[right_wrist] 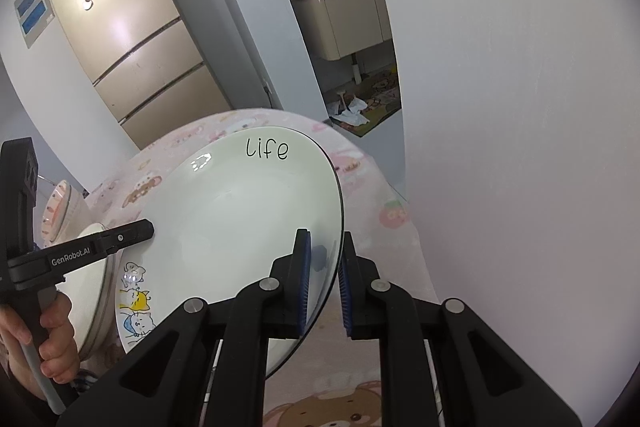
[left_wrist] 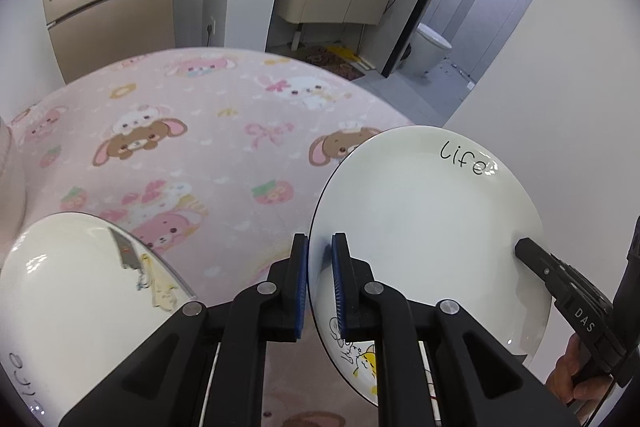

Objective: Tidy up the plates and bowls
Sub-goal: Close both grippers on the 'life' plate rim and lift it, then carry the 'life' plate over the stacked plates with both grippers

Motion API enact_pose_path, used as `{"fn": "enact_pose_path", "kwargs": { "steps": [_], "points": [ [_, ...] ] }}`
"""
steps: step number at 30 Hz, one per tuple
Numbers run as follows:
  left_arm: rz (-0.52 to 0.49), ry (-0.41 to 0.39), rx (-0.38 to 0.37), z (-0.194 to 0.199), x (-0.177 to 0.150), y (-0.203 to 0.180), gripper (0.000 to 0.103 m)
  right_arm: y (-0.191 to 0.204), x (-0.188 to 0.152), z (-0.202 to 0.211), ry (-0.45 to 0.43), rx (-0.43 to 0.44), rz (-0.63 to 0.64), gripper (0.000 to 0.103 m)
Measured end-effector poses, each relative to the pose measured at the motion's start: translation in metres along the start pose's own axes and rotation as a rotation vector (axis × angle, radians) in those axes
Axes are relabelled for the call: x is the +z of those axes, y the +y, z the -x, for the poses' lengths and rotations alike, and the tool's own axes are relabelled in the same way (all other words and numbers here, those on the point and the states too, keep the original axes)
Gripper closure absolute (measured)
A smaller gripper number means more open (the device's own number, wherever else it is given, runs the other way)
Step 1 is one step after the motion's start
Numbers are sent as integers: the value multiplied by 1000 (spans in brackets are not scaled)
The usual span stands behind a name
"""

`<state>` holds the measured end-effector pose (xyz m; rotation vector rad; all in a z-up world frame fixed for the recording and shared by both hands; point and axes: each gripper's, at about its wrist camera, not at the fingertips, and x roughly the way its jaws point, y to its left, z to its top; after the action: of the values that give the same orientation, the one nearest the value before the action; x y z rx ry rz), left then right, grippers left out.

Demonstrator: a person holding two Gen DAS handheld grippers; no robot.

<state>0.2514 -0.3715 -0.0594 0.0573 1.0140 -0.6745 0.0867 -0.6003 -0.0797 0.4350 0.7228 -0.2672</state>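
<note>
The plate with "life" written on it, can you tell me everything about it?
The life plate is round, white and glossy like ceramic, with a thin dark rim, black handwriting and small cartoon cats. It is lifted, tilted above the pink tablecloth. The left hand-held gripper pinches one edge; the right hand-held gripper has its fingers around the opposite edge.

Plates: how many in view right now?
2. The "life" plate is held off the table, left gripper and right gripper on opposite rims. A second plate lies to its left. More may be hidden.
</note>
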Motion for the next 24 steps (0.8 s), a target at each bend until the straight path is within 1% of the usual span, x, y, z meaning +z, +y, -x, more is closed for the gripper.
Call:
{"fn": "enact_pose_path", "kwargs": {
  "steps": [3,5,7,12,16,24],
  "points": [
    [17,-15,-17,18,-1,6,91,10,3,11,-19,7,20,90],
    [44,-41,-31,36,-3,14,91,20,6,17,-28,17,39,90],
    [57,-67,-26,52,-4,22,91,29,9,22,-32,35,48,90],
    [96,-103,-17,91,-8,46,91,65,7,36,-45,75,98,90],
    [97,-147,38,128,-20,66,91,98,3,43,-43,118,134,90],
    [186,-203,97,180,-47,122,91,170,-7,49,-30,179,220,89]
  ]
}}
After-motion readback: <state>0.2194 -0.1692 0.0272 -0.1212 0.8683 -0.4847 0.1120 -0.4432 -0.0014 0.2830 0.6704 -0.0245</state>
